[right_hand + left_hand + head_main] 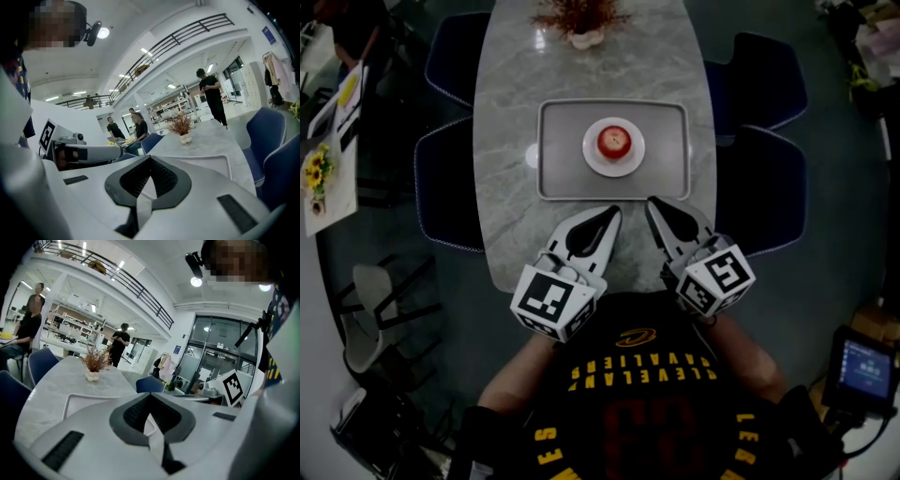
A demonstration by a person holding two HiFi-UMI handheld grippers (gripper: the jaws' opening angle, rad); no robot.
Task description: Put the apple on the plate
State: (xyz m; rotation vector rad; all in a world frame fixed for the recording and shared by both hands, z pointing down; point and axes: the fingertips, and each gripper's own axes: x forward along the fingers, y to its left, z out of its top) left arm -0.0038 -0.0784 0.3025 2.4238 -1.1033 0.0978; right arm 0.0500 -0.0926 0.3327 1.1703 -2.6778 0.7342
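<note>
In the head view a red apple (pixel 614 142) sits on a small white plate (pixel 613 170), which rests in the middle of a grey tray (pixel 558 150). Both grippers hover at the table's near edge, just short of the tray. My left gripper (pixel 614 213) is shut with nothing in it, and its tip points toward the tray's front rim. My right gripper (pixel 652 203) is likewise shut and empty. In the left gripper view (pixel 149 395) and the right gripper view (pixel 150 159) the shut jaws hide the apple and plate; only the tray's edge (pixel 70 401) (pixel 220 161) shows.
The long marble table (pixel 506 112) carries a dried plant in a white vase (pixel 581 23) at its far end. Dark blue chairs (pixel 445 197) (pixel 764 187) flank both sides. Several people stand or sit in the background of the gripper views.
</note>
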